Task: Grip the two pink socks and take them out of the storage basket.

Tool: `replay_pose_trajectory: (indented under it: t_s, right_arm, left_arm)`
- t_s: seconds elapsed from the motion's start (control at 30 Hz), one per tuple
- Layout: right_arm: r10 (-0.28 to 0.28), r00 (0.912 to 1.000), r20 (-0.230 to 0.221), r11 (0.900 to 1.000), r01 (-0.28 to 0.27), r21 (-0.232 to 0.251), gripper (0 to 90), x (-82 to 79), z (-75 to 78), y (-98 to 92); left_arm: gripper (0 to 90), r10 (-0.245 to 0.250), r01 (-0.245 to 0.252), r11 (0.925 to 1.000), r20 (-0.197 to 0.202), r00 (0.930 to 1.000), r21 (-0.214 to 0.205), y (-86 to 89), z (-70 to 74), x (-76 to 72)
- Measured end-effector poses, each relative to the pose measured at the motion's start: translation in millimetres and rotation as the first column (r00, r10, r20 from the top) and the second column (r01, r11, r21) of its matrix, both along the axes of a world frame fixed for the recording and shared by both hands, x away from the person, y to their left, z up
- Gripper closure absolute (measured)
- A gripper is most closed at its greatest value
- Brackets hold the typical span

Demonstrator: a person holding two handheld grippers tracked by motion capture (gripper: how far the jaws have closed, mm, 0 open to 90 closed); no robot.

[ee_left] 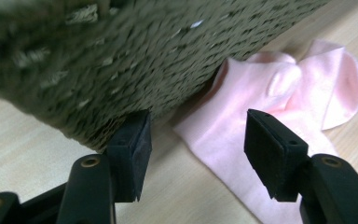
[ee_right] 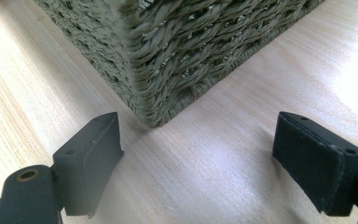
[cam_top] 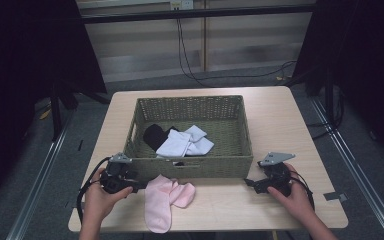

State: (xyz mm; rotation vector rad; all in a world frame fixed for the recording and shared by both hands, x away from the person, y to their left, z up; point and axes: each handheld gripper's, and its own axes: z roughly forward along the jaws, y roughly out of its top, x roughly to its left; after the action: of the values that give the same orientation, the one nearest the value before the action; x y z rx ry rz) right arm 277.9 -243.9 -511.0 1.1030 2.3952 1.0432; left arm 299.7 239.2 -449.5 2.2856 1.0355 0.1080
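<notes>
Sitting mid-table, the woven basket (cam_top: 190, 167) holds white socks (cam_top: 185, 142) and a black sock (cam_top: 155, 135). Pink socks (cam_top: 166, 197) lie just before its front wall. The left gripper (ee_left: 196, 135) gapes wide at the basket's front-left corner beside them; the right gripper (ee_right: 196, 149) gapes wide, empty, at its front-right corner.

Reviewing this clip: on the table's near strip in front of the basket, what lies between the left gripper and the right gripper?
In the high view, pink socks lie right beside the left gripper; from there to the right gripper the table is bare.
</notes>
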Motion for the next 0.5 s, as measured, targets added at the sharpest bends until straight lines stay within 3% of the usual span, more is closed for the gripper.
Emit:
replay_pose_trajectory:
  t_s: [0.3,0.5]
  right_arm:
    - [0.0,1.0,0.0,1.0,0.0,0.0,14.7,0.0,0.0,0.0]
    - [0.0,1.0,0.0,1.0,0.0,0.0,14.7,0.0,0.0,0.0]
  left_arm:
    - [40.0,0.009,-0.009,0.9999,-0.006,0.9999,0.01,7.2,-15.7,-1.7]
    - [39.4,0.005,-0.005,0.9999,0.017,0.9999,0.009,11.9,-24.2,-1.9]
